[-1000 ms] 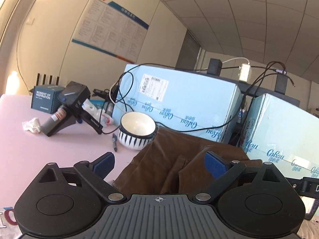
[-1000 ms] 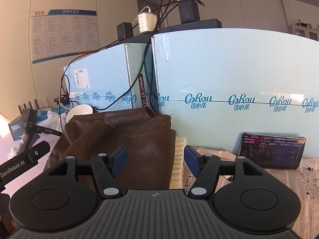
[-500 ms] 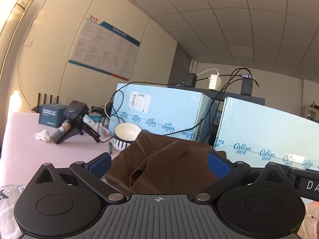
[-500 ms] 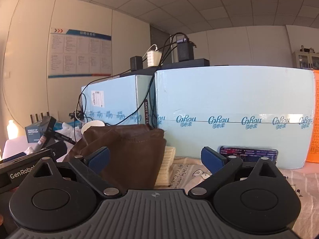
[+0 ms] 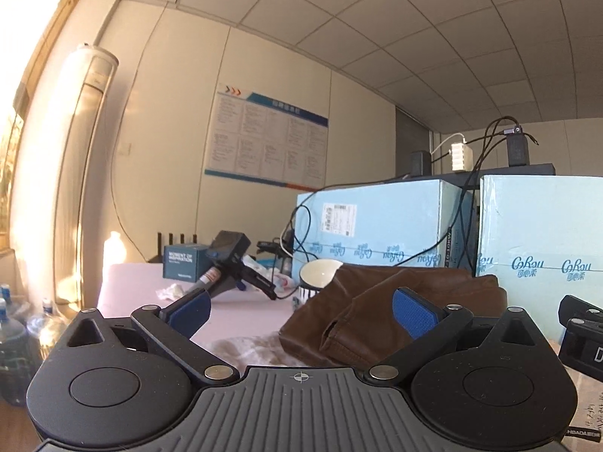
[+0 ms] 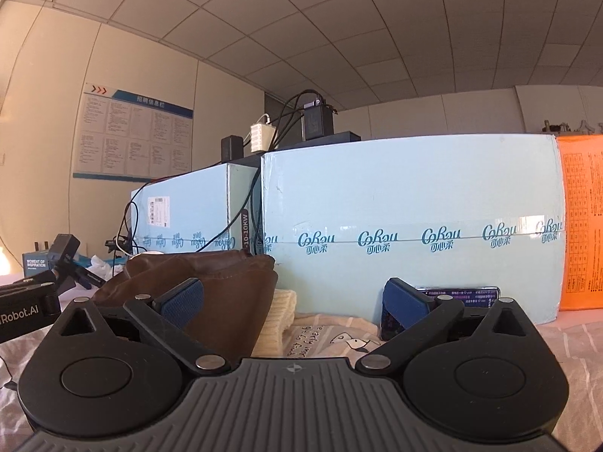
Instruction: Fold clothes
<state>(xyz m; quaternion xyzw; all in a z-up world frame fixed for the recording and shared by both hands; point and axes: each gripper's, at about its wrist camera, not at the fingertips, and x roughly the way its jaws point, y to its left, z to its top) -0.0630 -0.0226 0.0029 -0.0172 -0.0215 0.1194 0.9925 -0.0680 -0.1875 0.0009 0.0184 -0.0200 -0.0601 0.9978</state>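
A brown leather-look garment (image 5: 377, 301) lies folded in a heap on the table, in front of the light blue boxes; it also shows in the right wrist view (image 6: 211, 293). A cream knitted piece (image 6: 277, 320) lies under its right edge. My left gripper (image 5: 301, 310) is open and empty, drawn back from the garment and level with it. My right gripper (image 6: 294, 301) is open and empty, to the right of the heap. The left gripper's body (image 6: 26, 310) shows at the left edge of the right wrist view.
Two light blue cartons (image 6: 414, 226) stand behind the clothes, with chargers and cables on top. A phone (image 6: 456, 295) leans on the right carton. A striped bowl (image 5: 320, 277), a black handheld device (image 5: 230, 263) and a small dark box (image 5: 184, 261) sit on the pink table (image 5: 132, 290). An orange box (image 6: 582, 226) is far right.
Both grippers have pulled back and tilted up from the brown garment, which now sits farther away. The right gripper has opened wider. The garment lies where it was.
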